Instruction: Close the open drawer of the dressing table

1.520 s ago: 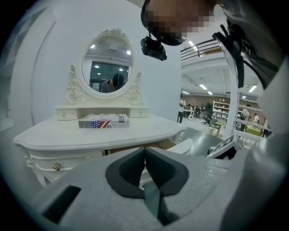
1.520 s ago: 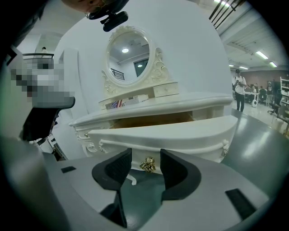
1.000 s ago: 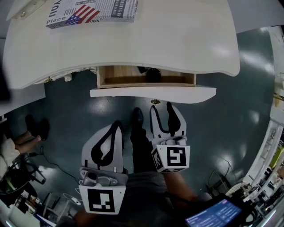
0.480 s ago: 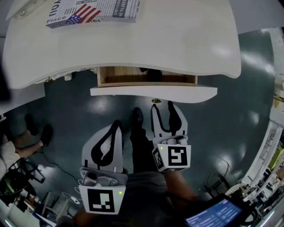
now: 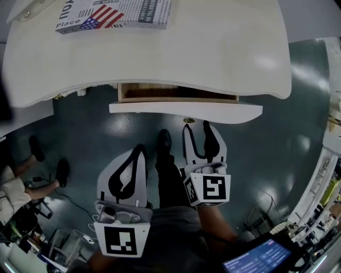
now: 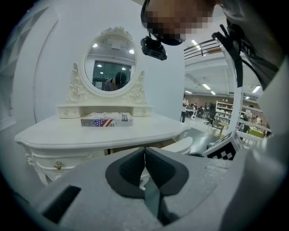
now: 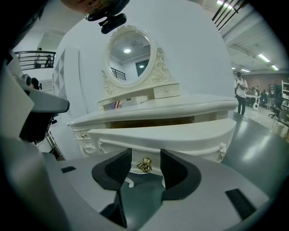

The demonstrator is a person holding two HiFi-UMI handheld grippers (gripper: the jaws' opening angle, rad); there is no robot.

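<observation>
Drawer (image 5: pixel 185 112) on the dressing table is only partly out, its white curved front sits a bit clear of the worktop (image 5: pixel 202 48) edge, and you can see a thin strip of the wooden inside between the two. From the right tool's view the same front (image 7: pixel 171 133) runs across the middle of the frame under the worktop lip

Little gold knob (image 5: pixel 187 121) hangs under the middle of the drawer front. The right tool (image 5: pixel 195 129) is pointed straight at it with its jaws apart, and in its own view the knob (image 7: pixel 144 165) sits right in the gap of that tool (image 7: pixel 145 173), nothing clamped. Can't tell if the tips actually touch the front or are just shy of it

Left tool (image 5: pixel 139 150) hangs back lower down and to the left, well apart from the drawer, jaws pressed together with nothing in them, same story in its own view (image 6: pixel 145 155)

Between the two tools you can see the person's dark shoe (image 5: pixel 164 141) on the grey-green floor (image 5: pixel 277 138)

Up on the worktop at the far left there's a box printed like a newspaper with a flag on it (image 5: pixel 114 13), and it shows in front of the oval mirror (image 6: pixel 113 67) in the left tool view too (image 6: pixel 107 120). Somebody else's feet are off at the left edge (image 5: pixel 62 170)
</observation>
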